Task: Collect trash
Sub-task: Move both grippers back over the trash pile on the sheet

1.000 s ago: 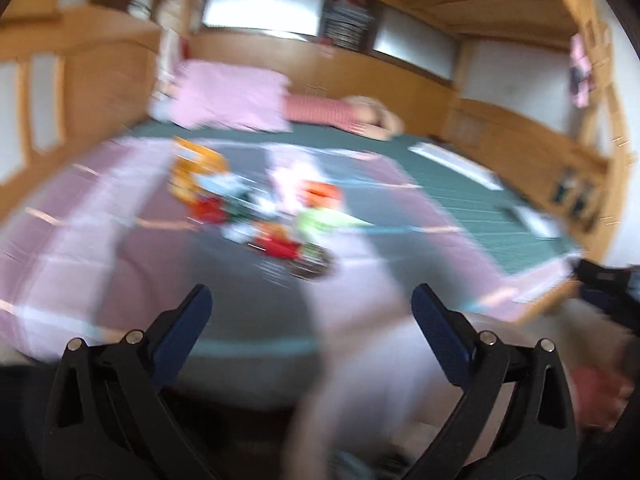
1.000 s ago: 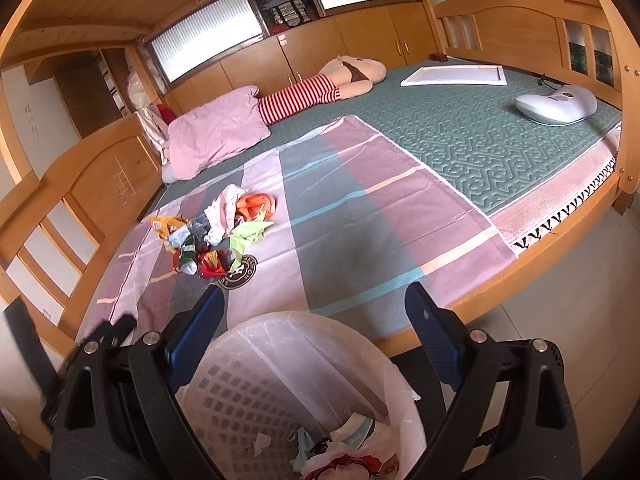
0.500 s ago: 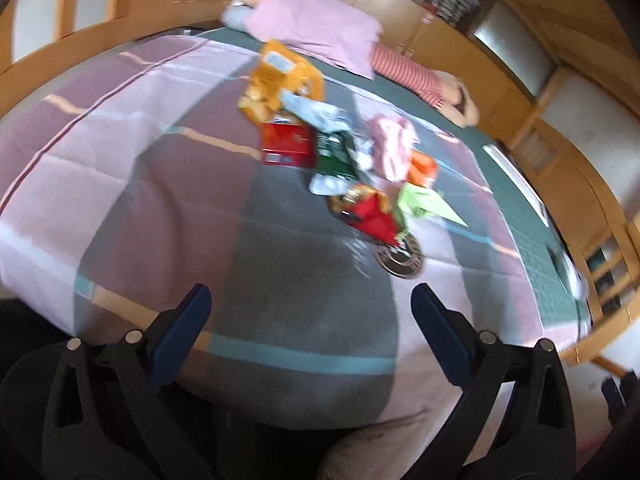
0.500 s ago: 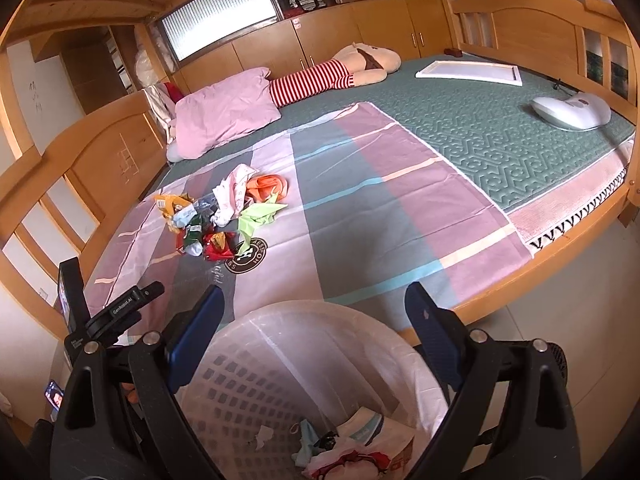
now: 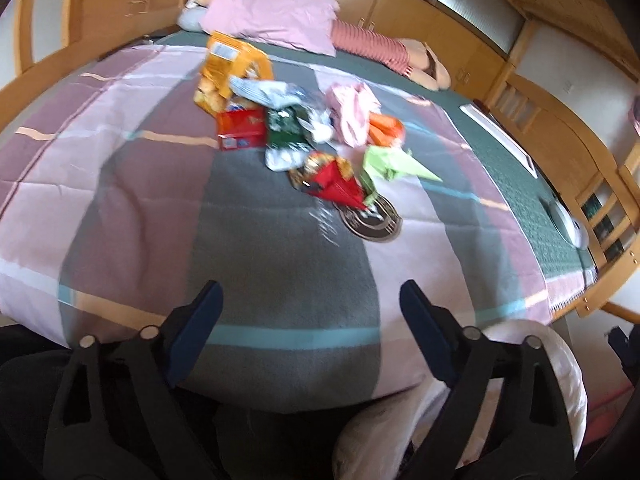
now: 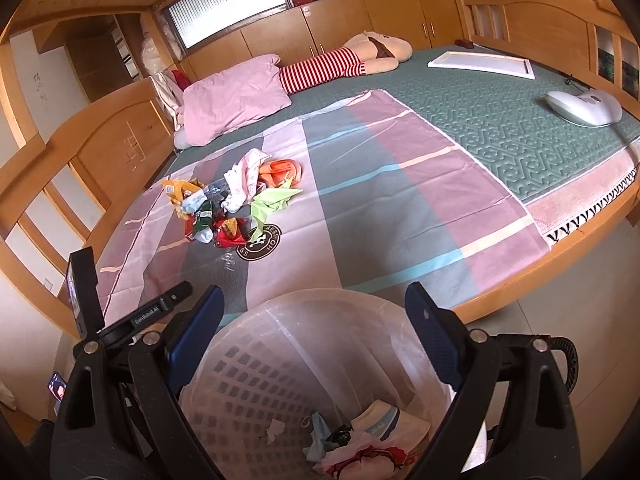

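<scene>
Bed [image 6: 400, 184] carries the trash pile [image 5: 304, 136] mid-sheet; bin [image 6: 304, 360] below right gripper [image 6: 312, 320], whose jaws gape empty. Left gripper [image 5: 310, 316] has swung nearer the pile, jaws just narrowing slightly, nothing between: pickup approach likely.

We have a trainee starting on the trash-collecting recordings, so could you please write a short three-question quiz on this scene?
1. True or false: the left gripper holds a wrapper.
2. Where is the bin? A) on the bed B) on the floor beside the bed C) on the pillow
3. Which wrapper in the trash pile lies nearest the round logo on the sheet?

Key: 1 false, both grippers are open and empty. 2 B, under the right gripper. 3 The red wrapper.
</scene>
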A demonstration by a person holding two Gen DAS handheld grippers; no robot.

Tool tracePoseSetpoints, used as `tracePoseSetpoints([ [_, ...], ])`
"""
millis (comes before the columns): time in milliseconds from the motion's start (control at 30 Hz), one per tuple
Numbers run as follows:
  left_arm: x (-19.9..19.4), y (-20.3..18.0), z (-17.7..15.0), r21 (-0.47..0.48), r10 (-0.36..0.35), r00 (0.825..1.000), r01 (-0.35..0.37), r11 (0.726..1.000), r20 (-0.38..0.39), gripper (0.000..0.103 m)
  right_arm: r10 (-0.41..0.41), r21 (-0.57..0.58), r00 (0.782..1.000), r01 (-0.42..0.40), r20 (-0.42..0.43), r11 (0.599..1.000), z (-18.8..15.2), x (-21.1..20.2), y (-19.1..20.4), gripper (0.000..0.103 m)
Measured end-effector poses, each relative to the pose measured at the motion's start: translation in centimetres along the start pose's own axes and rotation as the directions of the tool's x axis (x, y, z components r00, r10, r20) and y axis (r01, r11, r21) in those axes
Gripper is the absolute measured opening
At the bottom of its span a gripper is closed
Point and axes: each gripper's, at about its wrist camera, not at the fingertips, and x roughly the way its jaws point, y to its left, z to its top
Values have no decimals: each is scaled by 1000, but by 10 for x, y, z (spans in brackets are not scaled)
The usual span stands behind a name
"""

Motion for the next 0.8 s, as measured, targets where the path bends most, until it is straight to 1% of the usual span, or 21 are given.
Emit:
tracePoseSetpoints([
  [167,0,-11,-5,39,20,1000,-20,999,4,87,-2,-21,1000,2,-8,1000,-1,3,6,90],
  [233,0,-10,-6,27,11,1000,-11,1000,3,87,-3,-21,1000,3,-12,1000,-1,5,7,90],
  [333,1,-5,-5,1,17,1000,-17,1000,0,87,1,-8,1000,-1,-23,1000,0,9,7,90],
  [467,2,3,-4,-48,13,1000,-14,999,-11,87,6,13,999,-6,-37,1000,1,16,7,90],
  [567,5,4,-5,-47,39,999,-40,998,-24,87,3,17,999,-3,-54,1000,1,21,10,90],
  [667,6,2,-5,-35,47,998,-48,998,-30,87,-1,11,998,2,-66,1000,0,25,12,90],
  [700,6,3,-5,-37,50,998,-51,998,-30,85,-5,10,997,5,-71,1000,1,28,13,90],
  [733,6,4,-6,-45,49,998,-51,998,-29,77,-4,14,996,5,-85,1000,5,33,14,90],
  [800,8,11,-6,-88,40,998,-43,995,-40,69,4,42,991,2,-132,999,19,49,16,90],
])
